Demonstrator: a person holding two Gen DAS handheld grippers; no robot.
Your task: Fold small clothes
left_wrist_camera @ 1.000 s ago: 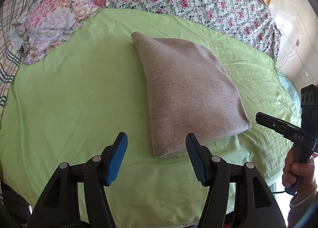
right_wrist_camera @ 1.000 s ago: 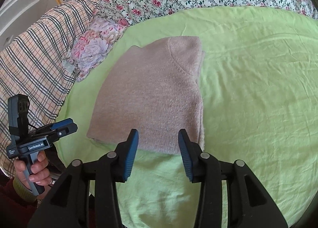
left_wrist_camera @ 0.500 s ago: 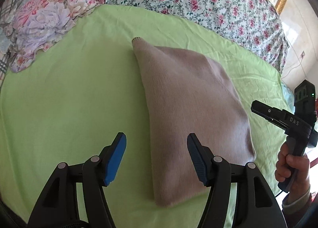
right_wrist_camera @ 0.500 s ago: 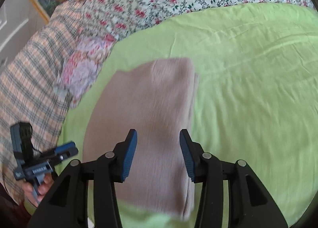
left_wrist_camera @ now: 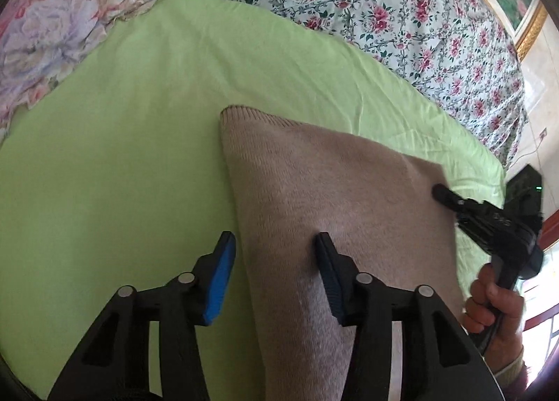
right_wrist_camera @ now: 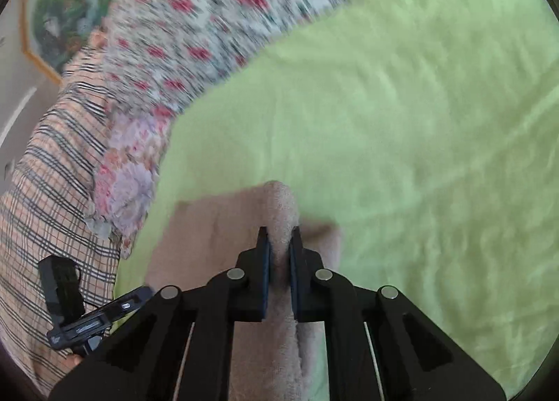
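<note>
Though motion blurs the right view, right gripper (right_wrist_camera: 278, 243) pinches the beige knit garment's (left_wrist_camera: 332, 198) fold; left gripper (left_wrist_camera: 276, 250), half-open and closing, straddles its left edge, which runs near to far.

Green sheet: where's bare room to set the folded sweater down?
Bare sheet left of the sweater, up to the floral pillow; in the right wrist view, more bare sheet right of it. Crowded over the sweater: right gripper pinches it, left gripper straddles its edge.
</note>
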